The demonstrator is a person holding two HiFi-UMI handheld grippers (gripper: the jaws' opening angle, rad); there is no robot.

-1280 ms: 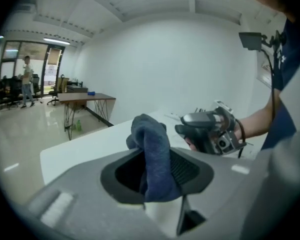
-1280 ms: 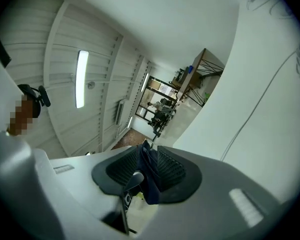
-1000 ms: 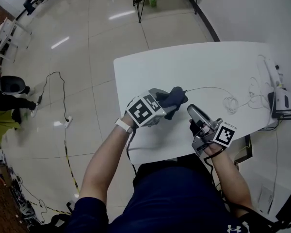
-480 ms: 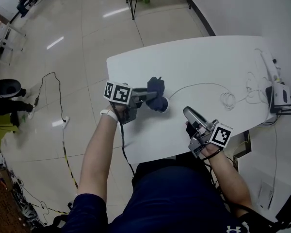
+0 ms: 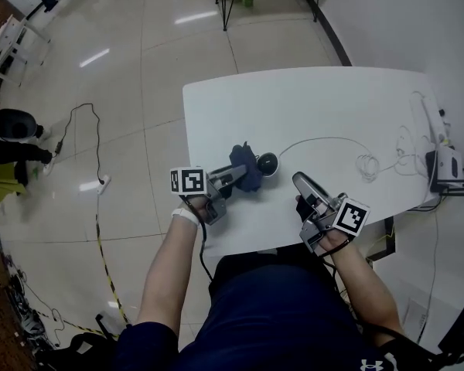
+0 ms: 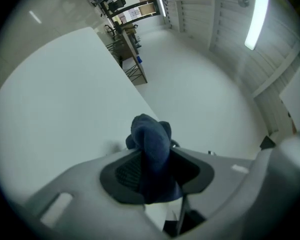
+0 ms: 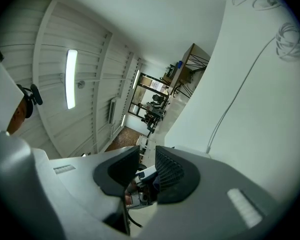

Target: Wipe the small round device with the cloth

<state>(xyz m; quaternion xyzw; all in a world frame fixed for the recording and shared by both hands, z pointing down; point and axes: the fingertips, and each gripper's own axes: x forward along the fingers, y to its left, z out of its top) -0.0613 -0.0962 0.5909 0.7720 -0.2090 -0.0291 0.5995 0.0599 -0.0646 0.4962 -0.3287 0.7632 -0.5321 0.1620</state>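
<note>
The left gripper has its jaws clamped on the soft, bunched dark-blue cloth, just ahead of which the small round black device sits on the white bench, probably light and slide-prone, so the right gripper's empty, narrowly parted jaws should steady its rim.

This looks like a robotics lab or test room. Left of the left gripper, a loose cable runs over a wide glossy tiled floor. Right of the right gripper, thin wires and small electronic boxes lie on the white table. Far ahead of that gripper stand benches with equipment, and a long tube lamp shines.
</note>
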